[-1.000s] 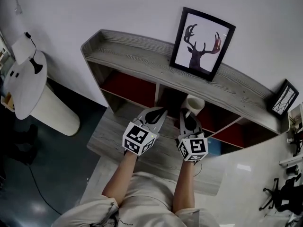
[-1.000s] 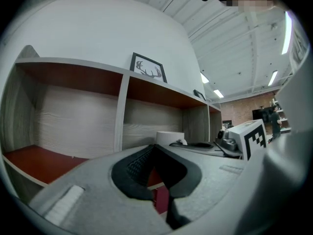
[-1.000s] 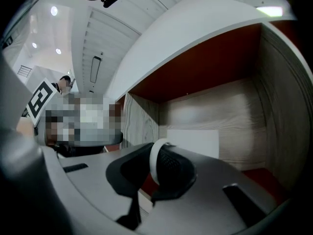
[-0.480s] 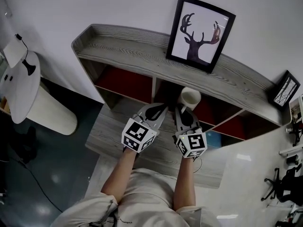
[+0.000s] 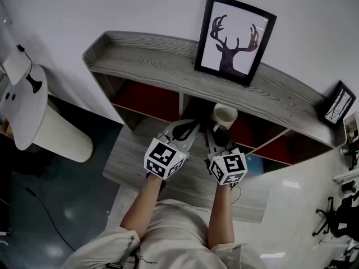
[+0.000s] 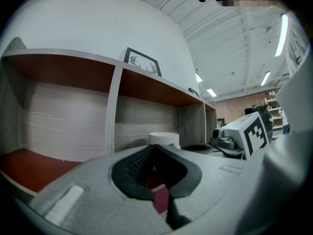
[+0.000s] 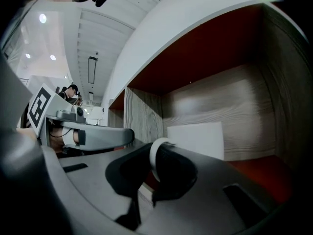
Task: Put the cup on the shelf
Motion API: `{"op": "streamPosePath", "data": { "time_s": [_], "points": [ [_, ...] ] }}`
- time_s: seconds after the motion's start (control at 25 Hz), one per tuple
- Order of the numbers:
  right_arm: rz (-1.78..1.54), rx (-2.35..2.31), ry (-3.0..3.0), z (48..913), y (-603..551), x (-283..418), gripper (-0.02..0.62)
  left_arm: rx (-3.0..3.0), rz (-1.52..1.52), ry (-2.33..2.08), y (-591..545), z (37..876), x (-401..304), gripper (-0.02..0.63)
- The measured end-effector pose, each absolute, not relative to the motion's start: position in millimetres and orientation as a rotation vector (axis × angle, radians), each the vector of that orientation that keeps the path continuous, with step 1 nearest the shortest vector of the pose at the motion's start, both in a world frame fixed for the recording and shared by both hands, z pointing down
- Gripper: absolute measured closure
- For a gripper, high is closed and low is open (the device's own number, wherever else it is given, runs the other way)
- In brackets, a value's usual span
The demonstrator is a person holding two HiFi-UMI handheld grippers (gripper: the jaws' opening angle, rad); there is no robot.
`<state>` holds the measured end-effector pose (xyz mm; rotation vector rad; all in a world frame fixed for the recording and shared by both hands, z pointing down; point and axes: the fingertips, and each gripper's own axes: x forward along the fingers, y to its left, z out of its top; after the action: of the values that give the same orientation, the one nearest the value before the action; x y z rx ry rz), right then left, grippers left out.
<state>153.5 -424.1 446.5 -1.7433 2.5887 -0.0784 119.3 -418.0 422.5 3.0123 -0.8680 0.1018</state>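
Upright white cup [image 5: 225, 116], handle clamped in right tongs [image 5: 216, 134]

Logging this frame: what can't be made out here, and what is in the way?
- Whether the cup base touches the shelf floor: in the head view the cup's own body hides it; in the right gripper view the right gripper does.
- Lower part of the cup: left gripper view, behind the left gripper.
- Inside of the cup: head view, too small and dark.
- Picture in the small frame: head view, too small and oblique.
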Motion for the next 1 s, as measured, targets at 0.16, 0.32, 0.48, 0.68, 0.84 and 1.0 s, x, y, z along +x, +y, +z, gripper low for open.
{"op": "streamPosePath", "data": {
  "time_s": [0.16, 0.32, 0.48, 0.68, 0.84, 1.0],
  "points": [
    [-0.126, -1.757, 2.598, 447.5, -427.2, 155.2, 0.577, 3.013, 0.106, -0.891, -419.2, 421.1, 114.5, 0.597],
    [-0.142, -1.786, 2.601, 450.1, -427.5, 153.3, 0.577, 3.001, 0.082, -0.927, -420.0, 416.0, 107.1, 0.597],
    [-0.141, -1.788, 2.583, 448.9, -423.1, 156.4, 0.577, 2.991, 0.08, -0.936, -412.0, 419.0, 105.6, 0.597],
    [-0.111, -1.798, 2.599, 449.6, -418.4, 161.1, 0.575, 2.98, 0.073, -0.965, -406.7, 422.2, 101.8, 0.597],
    [-0.109, -1.777, 2.626, 450.6, -414.2, 157.0, 0.536, 2.97, 0.054, -0.983, -406.2, 418.3, 99.2, 0.595],
    [-0.088, -1.784, 2.648, 450.2, -412.6, 156.6, 0.512, 2.965, 0.05, -0.982, -405.1, 418.7, 103.1, 0.597]
  ]
}}
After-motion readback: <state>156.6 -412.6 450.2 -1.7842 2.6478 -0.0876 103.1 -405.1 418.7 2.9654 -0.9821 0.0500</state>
